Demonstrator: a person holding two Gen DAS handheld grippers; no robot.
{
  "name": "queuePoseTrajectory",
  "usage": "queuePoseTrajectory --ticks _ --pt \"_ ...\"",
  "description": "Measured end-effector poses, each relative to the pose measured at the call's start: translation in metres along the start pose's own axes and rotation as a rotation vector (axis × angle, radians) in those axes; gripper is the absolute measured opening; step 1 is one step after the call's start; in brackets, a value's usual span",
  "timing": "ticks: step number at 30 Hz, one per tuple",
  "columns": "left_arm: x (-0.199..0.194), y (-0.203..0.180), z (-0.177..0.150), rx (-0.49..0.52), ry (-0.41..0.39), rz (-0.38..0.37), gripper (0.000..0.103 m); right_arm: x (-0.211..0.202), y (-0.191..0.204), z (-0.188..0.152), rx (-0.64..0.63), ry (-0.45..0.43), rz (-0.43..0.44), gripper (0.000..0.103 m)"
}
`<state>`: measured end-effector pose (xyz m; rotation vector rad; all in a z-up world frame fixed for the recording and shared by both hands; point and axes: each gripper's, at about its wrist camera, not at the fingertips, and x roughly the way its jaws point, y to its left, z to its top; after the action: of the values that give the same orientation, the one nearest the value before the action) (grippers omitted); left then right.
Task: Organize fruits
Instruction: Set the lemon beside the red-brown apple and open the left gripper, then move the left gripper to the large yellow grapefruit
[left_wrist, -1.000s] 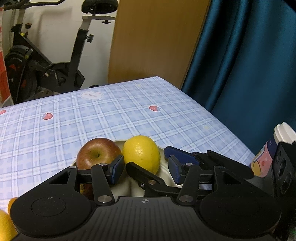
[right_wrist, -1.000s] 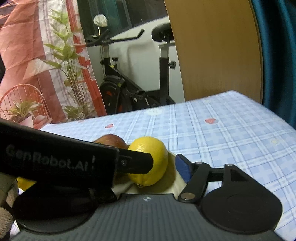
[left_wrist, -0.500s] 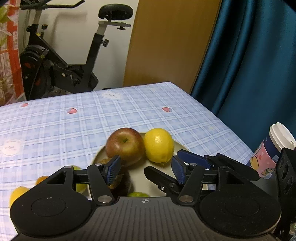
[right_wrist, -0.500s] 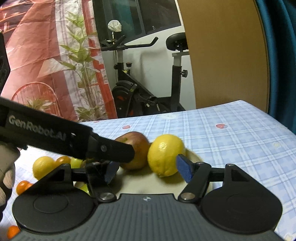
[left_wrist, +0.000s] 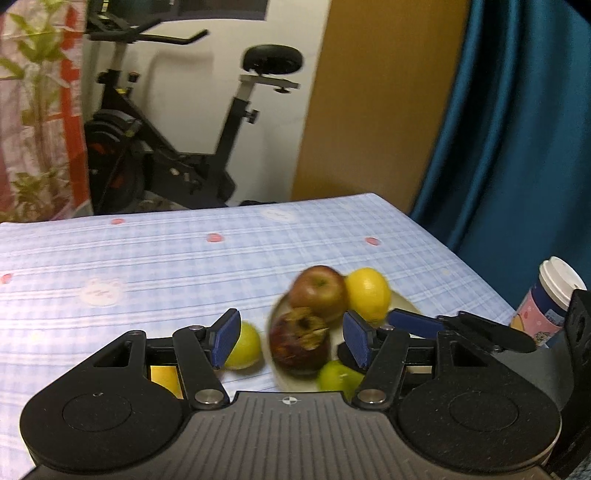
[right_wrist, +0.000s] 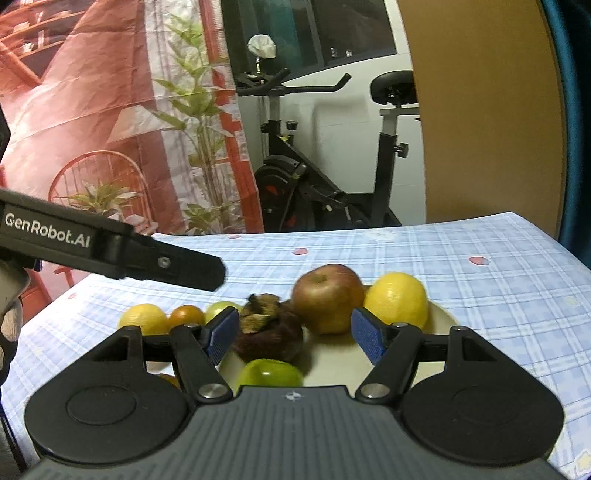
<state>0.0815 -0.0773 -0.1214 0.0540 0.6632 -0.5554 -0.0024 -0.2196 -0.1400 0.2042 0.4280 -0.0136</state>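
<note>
Both tools spread and empty, loose fruit lying to the left of the plate

The left tool, its jaws having just been opening with nothing pressed between them, hangs above the near left edge of the plate; a yellow-green fruit sits on the counter just beside its left pad. The right tool, spread the same way and holding nothing, faces the plate's middle, where a dark mangosteen, red apple, lemon and green fruit already lie. By my reading, the small loose fruits are off to the left, nearer the left tool, so that hand seems better placed
</note>
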Motion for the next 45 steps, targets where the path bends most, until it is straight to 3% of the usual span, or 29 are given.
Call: queuePoseTrajectory --ticks 6,8,19,36,45 --pt "-0.023 0.028 -0.007 -0.024 -0.013 0.098 0.066 0.000 0.017 0.003 -0.016 0.020 0.023 0.071" --pt "-0.031 0.038 -0.008 -0.046 -0.021 0.122 0.072 -0.001 0.022 0.003 -0.021 0.026 0.030 0.071" --pt "-0.053 0.082 -0.018 -0.170 -0.052 0.184 0.072 0.005 0.041 0.004 -0.059 0.062 0.050 0.071" --pt "-0.053 0.122 -0.031 -0.308 -0.044 0.176 0.072 0.020 0.050 0.000 -0.088 0.102 0.066 0.071" --pt "-0.034 0.129 -0.037 -0.355 -0.002 0.075 0.072 0.038 0.067 0.001 -0.144 0.139 0.116 0.071"
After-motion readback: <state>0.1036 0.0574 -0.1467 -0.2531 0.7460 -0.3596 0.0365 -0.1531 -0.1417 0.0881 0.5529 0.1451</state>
